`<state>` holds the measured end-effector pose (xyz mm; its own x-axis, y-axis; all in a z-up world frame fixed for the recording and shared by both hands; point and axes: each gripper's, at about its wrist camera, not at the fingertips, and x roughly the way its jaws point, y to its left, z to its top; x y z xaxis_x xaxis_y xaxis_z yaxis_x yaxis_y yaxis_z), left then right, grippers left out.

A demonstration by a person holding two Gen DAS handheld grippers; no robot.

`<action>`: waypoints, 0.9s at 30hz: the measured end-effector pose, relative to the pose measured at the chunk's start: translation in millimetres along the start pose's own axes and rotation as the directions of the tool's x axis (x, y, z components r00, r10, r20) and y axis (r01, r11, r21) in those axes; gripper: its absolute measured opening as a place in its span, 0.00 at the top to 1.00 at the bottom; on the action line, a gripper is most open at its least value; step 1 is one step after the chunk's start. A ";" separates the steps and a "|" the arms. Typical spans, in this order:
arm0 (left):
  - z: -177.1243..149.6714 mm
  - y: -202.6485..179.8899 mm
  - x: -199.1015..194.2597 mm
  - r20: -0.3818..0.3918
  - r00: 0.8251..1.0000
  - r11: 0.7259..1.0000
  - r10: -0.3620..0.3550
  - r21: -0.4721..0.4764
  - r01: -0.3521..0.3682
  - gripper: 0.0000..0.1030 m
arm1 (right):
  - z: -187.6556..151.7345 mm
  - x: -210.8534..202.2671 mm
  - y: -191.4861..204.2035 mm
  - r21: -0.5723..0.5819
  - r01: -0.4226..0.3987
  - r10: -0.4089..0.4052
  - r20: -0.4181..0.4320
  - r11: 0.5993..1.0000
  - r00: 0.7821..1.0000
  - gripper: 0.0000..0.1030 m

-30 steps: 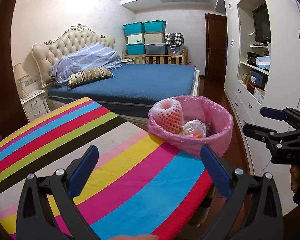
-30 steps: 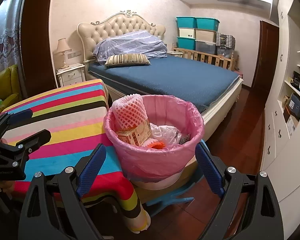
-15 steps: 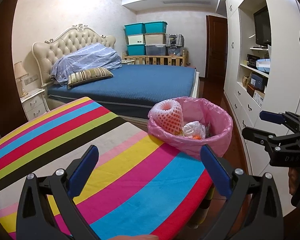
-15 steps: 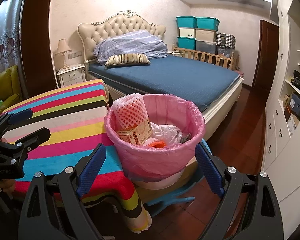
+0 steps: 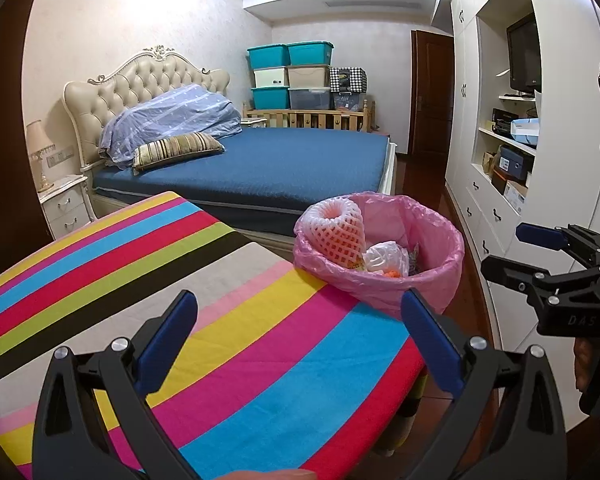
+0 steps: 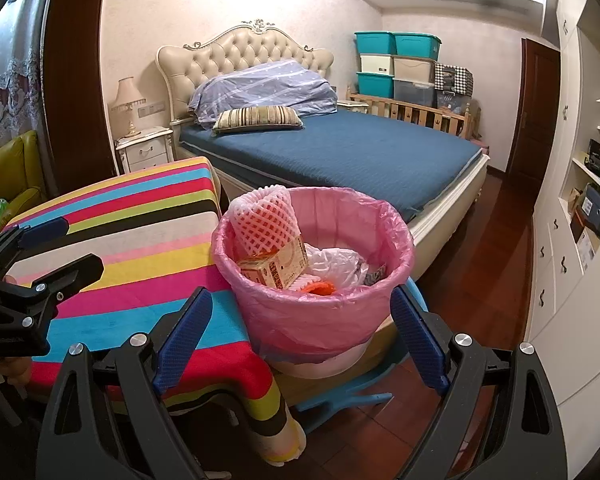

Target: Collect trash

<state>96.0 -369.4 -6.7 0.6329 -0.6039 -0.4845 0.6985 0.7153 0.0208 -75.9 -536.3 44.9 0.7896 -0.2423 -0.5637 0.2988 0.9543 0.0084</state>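
Observation:
A waste bin lined with a pink bag (image 6: 324, 316) (image 5: 440, 280) stands beside the striped table (image 5: 140, 280) (image 6: 140, 232), on a blue stool. Inside lie a foam fruit net (image 6: 266, 220) (image 5: 336, 228), a small carton (image 6: 278, 266), a crumpled white plastic bag (image 6: 332, 260) (image 5: 386, 256) and something orange (image 6: 320, 288). My left gripper (image 5: 300, 336) hovers open over the table's near corner with nothing between its fingers. My right gripper (image 6: 302, 340) is open in front of the bin, holding nothing. Each gripper also shows at the edge of the other's view.
A bed with a blue cover (image 5: 268, 164) fills the room behind the bin. A white wardrobe with shelves (image 5: 512, 152) lines the right wall. A nightstand with a lamp (image 6: 144, 148) and a green sofa (image 6: 8, 168) are at the left. Storage boxes (image 5: 288, 76) are stacked at the back.
Both grippers have stayed open and nearly still; the views have drifted only slightly. Nothing in the bin or on the table has moved.

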 end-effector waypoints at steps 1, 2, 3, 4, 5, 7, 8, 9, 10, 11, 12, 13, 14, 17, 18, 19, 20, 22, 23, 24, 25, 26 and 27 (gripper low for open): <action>-0.5 -0.1 0.3 -0.001 1.000 1.000 -0.003 0.000 0.003 0.04 | -0.4 0.2 0.4 0.000 -0.002 0.002 0.000 1.000 1.000 0.18; -0.8 0.3 0.6 -0.001 1.000 1.000 -0.005 0.000 0.005 0.04 | -0.1 0.3 0.3 0.000 -0.001 0.001 0.000 1.000 1.000 0.18; -1.1 0.2 0.8 -0.002 1.000 1.000 -0.007 0.002 0.007 0.04 | -0.3 0.6 0.6 0.000 -0.001 0.001 0.000 1.000 1.000 0.18; -1.6 -0.1 1.0 -0.002 1.000 1.000 -0.008 0.004 0.008 0.04 | 0.0 0.4 0.3 -0.001 -0.001 0.001 -0.001 1.000 1.000 0.18; -1.8 0.1 1.1 -0.002 1.000 1.000 -0.009 0.004 0.009 0.04 | -0.4 0.5 1.0 -0.001 -0.001 0.001 -0.001 1.000 1.000 0.18; -2.0 0.0 1.3 -0.002 1.000 1.000 -0.012 0.004 0.012 0.04 | -0.3 0.4 1.1 -0.001 -0.002 0.002 0.000 1.000 1.000 0.18; -2.0 0.6 1.1 -0.002 1.000 1.000 -0.013 0.004 0.013 0.04 | -0.3 0.4 1.2 -0.001 -0.002 0.002 0.000 1.000 1.000 0.18; -1.8 0.4 1.1 -0.002 1.000 1.000 -0.012 0.005 0.012 0.04 | -0.3 0.3 1.1 0.000 -0.002 0.002 0.000 1.000 1.000 0.17; -1.9 0.3 1.2 -0.001 1.000 1.000 -0.012 0.005 0.012 0.04 | 0.0 0.2 0.8 0.000 -0.002 0.002 0.000 1.000 1.000 0.17; -2.0 0.4 1.3 -0.002 1.000 1.000 -0.013 0.004 0.013 0.04 | -0.1 0.3 1.1 -0.001 -0.002 0.002 -0.001 1.000 1.000 0.17; -2.1 0.3 1.5 -0.003 1.000 1.000 -0.014 0.004 0.014 0.04 | -0.3 0.3 1.5 -0.001 0.000 0.000 0.000 1.000 1.000 0.17; -2.1 0.1 1.5 -0.003 1.000 1.000 -0.015 0.004 0.015 0.04 | -0.1 0.1 1.1 -0.001 -0.001 0.001 0.000 1.000 1.000 0.17; -2.0 0.2 1.4 -0.003 1.000 1.000 -0.015 0.005 0.015 0.04 | -0.6 0.4 1.6 0.000 -0.001 0.001 -0.001 1.000 1.000 0.17; -2.0 0.3 1.3 -0.004 1.000 1.000 -0.017 0.005 0.017 0.04 | -0.1 0.1 1.3 0.000 -0.001 0.001 -0.001 1.000 1.000 0.17; -2.1 0.4 1.4 -0.005 1.000 1.000 -0.018 0.005 0.018 0.04 | -0.2 0.0 1.6 -0.001 -0.001 0.001 0.000 1.000 1.000 0.17; -2.4 0.7 1.1 -0.005 1.000 1.000 -0.019 0.004 0.019 0.04 | 0.1 -0.1 1.1 -0.001 -0.001 0.001 0.000 1.000 1.000 0.17; -2.5 0.8 1.0 -0.005 1.000 1.000 -0.019 0.004 0.019 0.04 | 0.0 -0.1 1.3 0.000 -0.002 0.002 0.000 1.000 1.000 0.17; -2.6 0.9 1.0 -0.005 1.000 1.000 -0.020 0.004 0.020 0.04 | -0.4 0.0 1.9 0.000 -0.004 0.004 0.000 1.000 1.000 0.17; -2.6 0.9 1.0 -0.005 1.000 1.000 -0.019 0.004 0.019 0.04 | -0.3 0.3 1.2 -0.002 -0.006 0.006 0.000 1.000 1.000 0.17; -2.6 0.8 1.1 -0.005 1.000 1.000 -0.019 0.005 0.019 0.04 | -0.6 0.5 1.7 -0.002 -0.006 0.006 0.000 1.000 1.000 0.17; -2.8 0.7 1.3 -0.005 1.000 1.000 -0.019 0.005 0.019 0.04 | -0.2 0.3 1.3 -0.002 -0.006 0.006 0.000 1.000 1.000 0.17; -2.7 0.8 1.2 -0.006 1.000 1.000 -0.020 0.004 0.020 0.04 | -0.8 0.4 2.1 -0.001 -0.006 0.006 0.000 1.000 1.000 0.18; -2.8 0.9 1.1 -0.007 1.000 1.000 -0.021 0.003 0.021 0.04 | -0.2 0.2 1.4 -0.001 -0.006 0.006 0.000 1.000 1.000 0.17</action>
<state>96.4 -368.5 -9.6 0.6159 -0.6165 -0.4905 0.7127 0.7013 0.0136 -75.4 -534.9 44.5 0.7913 -0.2370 -0.5636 0.2939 0.9558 0.0108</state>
